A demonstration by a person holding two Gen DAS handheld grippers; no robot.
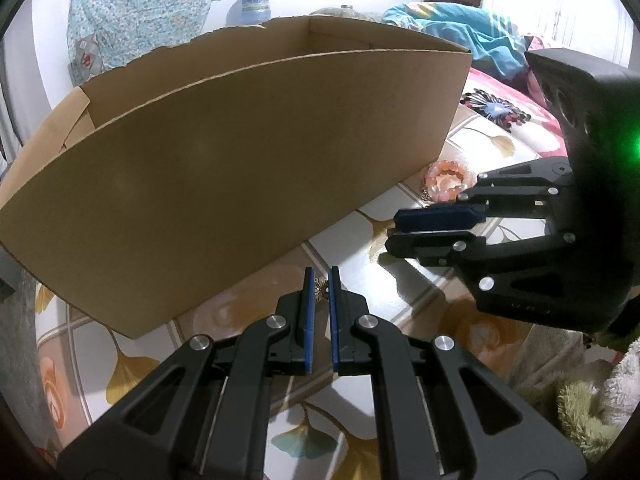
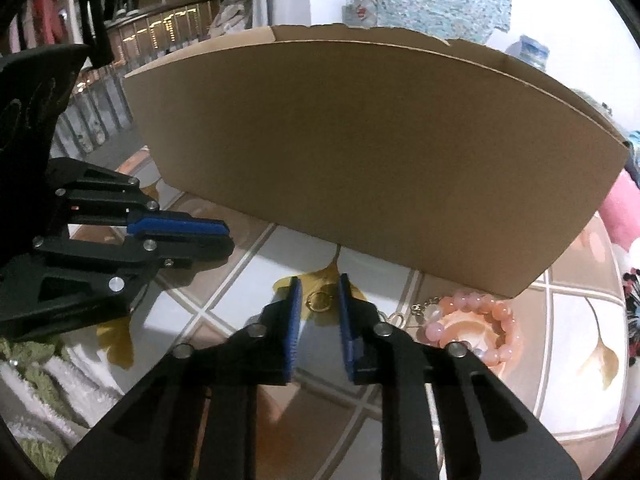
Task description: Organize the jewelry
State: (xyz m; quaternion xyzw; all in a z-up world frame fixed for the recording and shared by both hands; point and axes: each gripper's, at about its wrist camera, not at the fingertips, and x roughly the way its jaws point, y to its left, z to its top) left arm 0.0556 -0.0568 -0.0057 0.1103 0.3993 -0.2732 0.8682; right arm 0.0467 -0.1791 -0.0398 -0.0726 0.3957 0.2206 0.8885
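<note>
A large open cardboard box [image 1: 224, 168] stands on a leaf-patterned bedspread; it also shows in the right wrist view [image 2: 380, 152]. My left gripper [image 1: 321, 278] is narrowly open, its tips on either side of a small bronze ornament [image 1: 320, 292] by the box's base. My right gripper [image 2: 319, 286] is open around a small gold ring [image 2: 319, 302] lying on the spread. A pink bead bracelet [image 2: 476, 320] with a thin chain [image 2: 424, 306] lies to its right; the bracelet also shows in the left wrist view [image 1: 446, 180].
Fluffy green and white towels [image 1: 580, 392] lie at the near edge. A pink floral blanket [image 1: 508, 108] and teal cloth [image 1: 460, 36] sit behind the box. Each gripper shows in the other's view, the right [image 1: 394, 232] and the left [image 2: 226, 236].
</note>
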